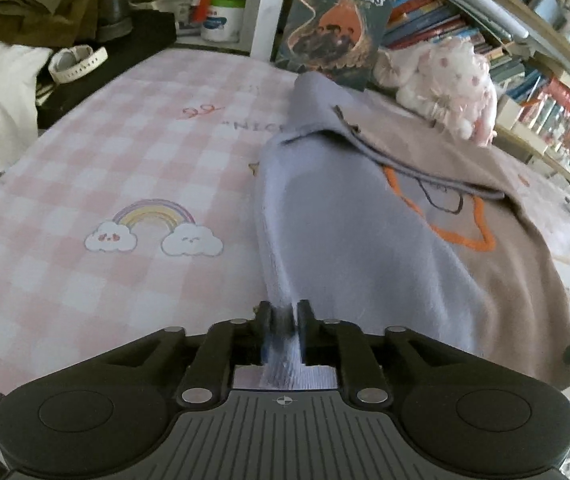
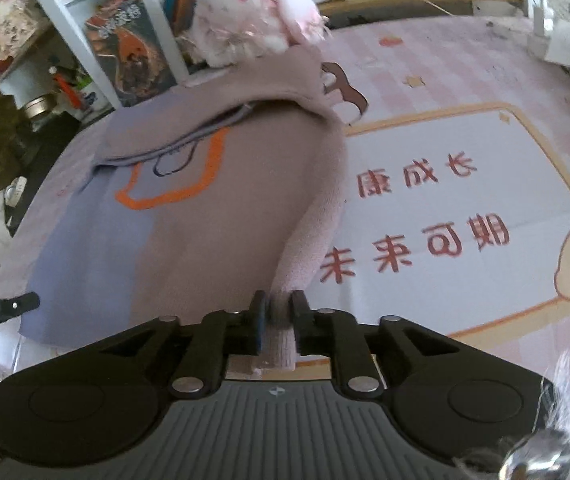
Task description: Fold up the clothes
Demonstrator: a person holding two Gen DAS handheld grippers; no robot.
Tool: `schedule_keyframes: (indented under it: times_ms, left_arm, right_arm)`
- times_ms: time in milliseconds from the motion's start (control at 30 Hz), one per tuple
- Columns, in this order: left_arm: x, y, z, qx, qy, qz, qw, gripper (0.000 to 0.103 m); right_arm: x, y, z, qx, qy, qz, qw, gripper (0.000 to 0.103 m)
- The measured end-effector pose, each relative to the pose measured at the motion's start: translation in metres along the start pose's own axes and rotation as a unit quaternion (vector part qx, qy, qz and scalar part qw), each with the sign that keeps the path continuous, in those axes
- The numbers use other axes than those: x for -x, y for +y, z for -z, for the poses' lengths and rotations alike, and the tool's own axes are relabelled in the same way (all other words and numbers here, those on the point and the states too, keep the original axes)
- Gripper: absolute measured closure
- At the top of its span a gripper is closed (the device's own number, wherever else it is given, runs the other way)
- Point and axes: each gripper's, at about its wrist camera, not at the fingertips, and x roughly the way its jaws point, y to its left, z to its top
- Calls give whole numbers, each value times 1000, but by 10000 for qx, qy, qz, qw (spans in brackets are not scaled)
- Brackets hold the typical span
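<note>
Left tool: jaws drawn narrow, pinching a bunched edge of the sweater's blue panel; cloth fills the gap and spills toward the camera. Right tool: jaws likewise narrow, clamped on the ribbed pink-brown cuff or hem of the sweater.

Sweater: two-tone, lavender-blue on its left part, tan-pink on its right, with an orange outline motif across the chest. It lies on the tabletop, running from both tools toward the far side. Near edges lifted where gripped. A blue flap is folded across the upper part, its dark edge crossing the orange motif. In the right view, a tan sleeve rises from the tool along the garment's right edge.

Tabletop cover: pink-and-white check, rainbow-and-clouds print left of the sweater; to the right, a white panel with red Chinese characters and a cartoon figure at the far right.

Far side: pink plush toy touching or just beside the sweater's far end, a Harry Potter book standing upright behind, bookshelves to the right. Far left: white watch on a dark surface, olive and white garments heaped.
</note>
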Motion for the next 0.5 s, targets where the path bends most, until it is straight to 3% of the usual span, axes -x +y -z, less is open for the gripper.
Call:
schedule_keyframes:
  times_ms: [333, 500]
  left_arm:
    - [-7, 14, 4, 448, 74, 201, 9988, 87]
    - [-10, 21, 2, 651, 102, 355, 9972, 98]
  right_arm:
    - [-9, -6, 3, -186, 87, -36, 9998, 86]
    - [-9, -11, 4, -256, 103, -33, 9996, 94]
